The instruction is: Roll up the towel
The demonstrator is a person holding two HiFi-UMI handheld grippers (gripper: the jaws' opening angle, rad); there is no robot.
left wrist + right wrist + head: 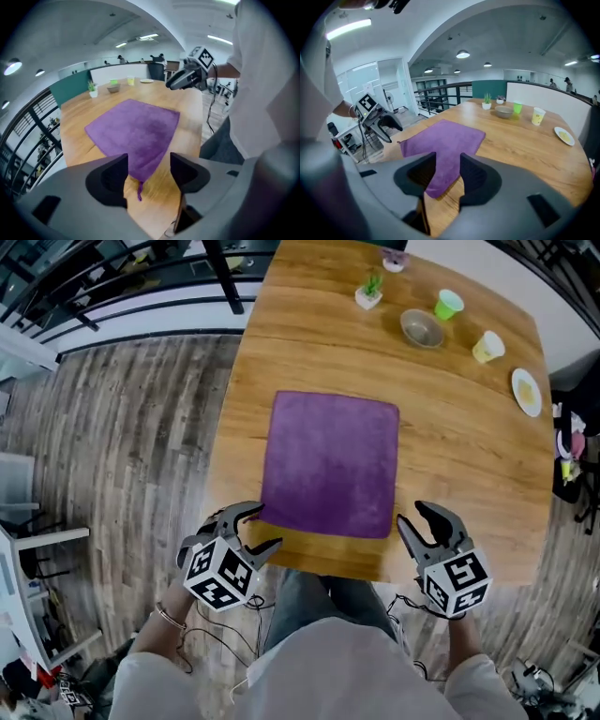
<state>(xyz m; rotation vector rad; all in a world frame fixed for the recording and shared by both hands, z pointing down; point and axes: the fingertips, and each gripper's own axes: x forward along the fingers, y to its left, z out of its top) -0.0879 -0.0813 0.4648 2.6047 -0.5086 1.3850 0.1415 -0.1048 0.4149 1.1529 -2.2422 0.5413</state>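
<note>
While purple towel (330, 465) lies flat on table (469, 456), left gripper (265, 528) jaws apart at near corner, right gripper (414, 517) likewise

Open-plan office floor on an upper level, as I see it through the rig's cameras.

I am working at a long wooden table (469, 456) on a grey wood-plank floor (122, 446). A black railing (438, 96) runs past the table like a balcony edge. A curved white ceiling carries round lamps (462, 55) and strip lights. Glass-walled rooms (389, 84) stand to one side. A teal panel (487, 87) and a low white partition (543, 96) close the far end, with people (568, 83) beyond. The table holds 1 potted plant (368, 292), 1 bowl (422, 328), 2 cups (449, 305) and 1 plate (527, 391).
</note>
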